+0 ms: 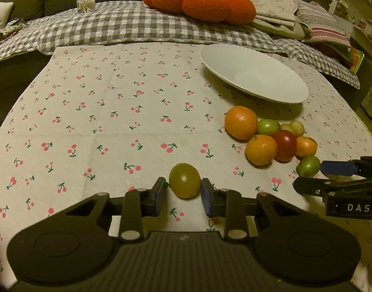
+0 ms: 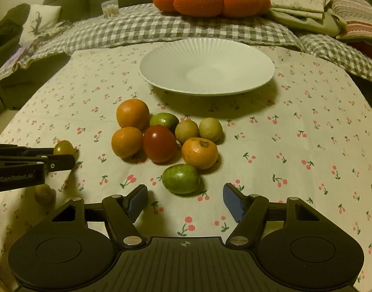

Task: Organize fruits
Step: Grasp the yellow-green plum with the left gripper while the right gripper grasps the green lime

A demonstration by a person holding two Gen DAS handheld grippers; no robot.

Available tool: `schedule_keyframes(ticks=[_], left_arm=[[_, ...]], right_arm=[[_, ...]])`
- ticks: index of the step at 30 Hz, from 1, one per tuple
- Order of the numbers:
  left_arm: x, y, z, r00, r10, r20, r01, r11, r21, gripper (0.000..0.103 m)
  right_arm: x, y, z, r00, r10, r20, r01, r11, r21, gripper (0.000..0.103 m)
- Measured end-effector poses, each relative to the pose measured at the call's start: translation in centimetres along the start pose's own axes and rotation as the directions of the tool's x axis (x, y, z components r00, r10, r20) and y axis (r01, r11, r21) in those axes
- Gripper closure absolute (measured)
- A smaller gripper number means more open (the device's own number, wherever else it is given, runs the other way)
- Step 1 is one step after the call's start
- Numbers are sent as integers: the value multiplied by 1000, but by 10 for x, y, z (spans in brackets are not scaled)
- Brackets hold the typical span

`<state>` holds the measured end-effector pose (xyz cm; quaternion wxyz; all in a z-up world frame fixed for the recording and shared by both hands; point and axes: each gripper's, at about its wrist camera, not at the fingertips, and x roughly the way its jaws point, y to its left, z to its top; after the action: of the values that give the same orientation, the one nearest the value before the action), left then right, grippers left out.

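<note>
Left tool (image 1: 184, 189) pinches the small green fruit (image 1: 184, 180) across its middle, smooth, light, bruisable; right tool (image 2: 185, 200) gapes empty near the plate (image 2: 259, 56).

Dim yellowish light — soft shadows, fisheye-warped edges.

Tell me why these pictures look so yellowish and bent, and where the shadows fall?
Left wrist view: dim warm light tints the cherry-print cloth yellow; the fisheye lens curves its edges and darkens the corners. Right wrist view: same cast; the white plate throws a broad soft shadow toward the camera, the green fruit shows a small glare spot, and the left gripper at the left edge looks slightly blurred.
</note>
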<state>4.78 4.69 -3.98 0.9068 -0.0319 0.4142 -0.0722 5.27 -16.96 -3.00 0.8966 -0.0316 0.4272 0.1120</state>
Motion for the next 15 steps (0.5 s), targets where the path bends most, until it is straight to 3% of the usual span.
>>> schedule_keyframes(ticks=[8,12,15], left_arm=[[1,1,1,1000,5,7,-5,1000,2,77],[1,0,0,1000,7,7,-7,1000,3,78],[1,0,0,1000,7,6,-7,1000,2,78]], right_arm=[[2,3,4,1000,3,14,-3,1000,-12,54],[3,4,6,1000,15,15,-15,1000,-18,69],[2,4,7,1000,18,15,-17,1000,-14,71]])
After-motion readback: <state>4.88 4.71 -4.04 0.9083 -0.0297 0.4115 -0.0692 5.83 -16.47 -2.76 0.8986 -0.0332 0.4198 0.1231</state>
